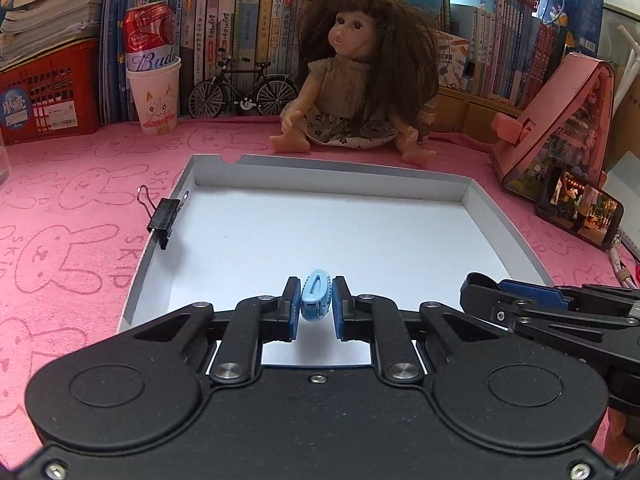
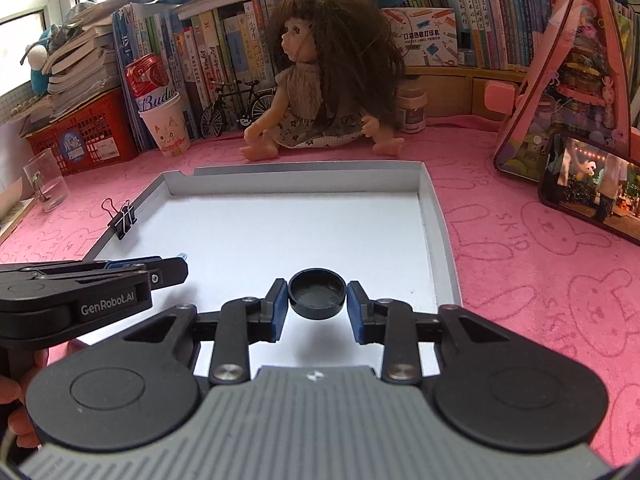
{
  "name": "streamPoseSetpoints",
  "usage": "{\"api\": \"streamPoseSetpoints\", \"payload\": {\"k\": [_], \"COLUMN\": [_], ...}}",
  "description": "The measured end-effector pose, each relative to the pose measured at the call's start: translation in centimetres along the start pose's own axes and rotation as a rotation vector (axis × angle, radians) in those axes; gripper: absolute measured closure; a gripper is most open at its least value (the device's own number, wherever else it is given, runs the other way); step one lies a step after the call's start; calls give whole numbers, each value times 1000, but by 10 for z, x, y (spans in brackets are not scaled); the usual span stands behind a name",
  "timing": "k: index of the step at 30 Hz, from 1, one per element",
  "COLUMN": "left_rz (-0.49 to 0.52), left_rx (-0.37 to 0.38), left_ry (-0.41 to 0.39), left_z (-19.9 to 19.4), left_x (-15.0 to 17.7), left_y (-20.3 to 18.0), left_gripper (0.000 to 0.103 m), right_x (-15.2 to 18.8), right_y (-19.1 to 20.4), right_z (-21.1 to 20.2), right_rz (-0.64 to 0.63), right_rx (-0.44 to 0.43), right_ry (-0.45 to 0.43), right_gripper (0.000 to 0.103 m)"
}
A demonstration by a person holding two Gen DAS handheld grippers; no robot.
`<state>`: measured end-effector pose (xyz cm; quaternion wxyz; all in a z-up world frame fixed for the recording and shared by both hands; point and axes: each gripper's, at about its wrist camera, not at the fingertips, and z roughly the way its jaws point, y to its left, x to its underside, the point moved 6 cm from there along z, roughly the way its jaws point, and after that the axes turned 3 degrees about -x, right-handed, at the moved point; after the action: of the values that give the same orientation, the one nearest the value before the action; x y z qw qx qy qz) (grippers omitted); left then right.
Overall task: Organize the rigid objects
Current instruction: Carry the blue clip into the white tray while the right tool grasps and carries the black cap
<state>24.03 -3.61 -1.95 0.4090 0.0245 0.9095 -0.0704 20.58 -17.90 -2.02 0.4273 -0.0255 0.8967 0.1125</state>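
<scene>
My left gripper (image 1: pixel 316 302) is shut on a small light-blue clip (image 1: pixel 316 296) and holds it above the near part of the shallow white tray (image 1: pixel 500 216). My right gripper (image 2: pixel 317 300) is shut on a round black cap (image 2: pixel 317 292), open side up, above the near part of the same tray (image 2: pixel 436 220). A black binder clip (image 1: pixel 164 220) is clamped on the tray's left rim; it also shows in the right wrist view (image 2: pixel 124 218). Each gripper shows at the edge of the other's view, side by side over the tray.
A doll (image 1: pixel 352 80) sits just behind the tray on the pink cloth. A paper cup with a red can (image 1: pixel 154 76), a toy bicycle (image 1: pixel 244 90) and a red basket (image 1: pixel 48 92) stand at the back left. A pink house model (image 2: pixel 572 80) and a phone (image 2: pixel 592 188) stand right. A glass (image 2: pixel 46 180) stands left.
</scene>
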Motion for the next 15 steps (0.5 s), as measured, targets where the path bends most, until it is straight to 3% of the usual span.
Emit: {"api": "streamPoseSetpoints", "payload": {"k": [8,15], "left_rz": [-5,2], "left_rx": [35,67], "left_ry": [67,76], "left_z": [17,21], "left_x": [0,-3], "left_y": [-2,-7], "left_gripper": [88,88], "right_x": [-3,-3], "right_y": [-1,1], "right_z": [14,25], "right_rz": [-11,-16], "right_rx": [-47,-68], "right_ry": [66,94], "right_gripper": [66,66]}}
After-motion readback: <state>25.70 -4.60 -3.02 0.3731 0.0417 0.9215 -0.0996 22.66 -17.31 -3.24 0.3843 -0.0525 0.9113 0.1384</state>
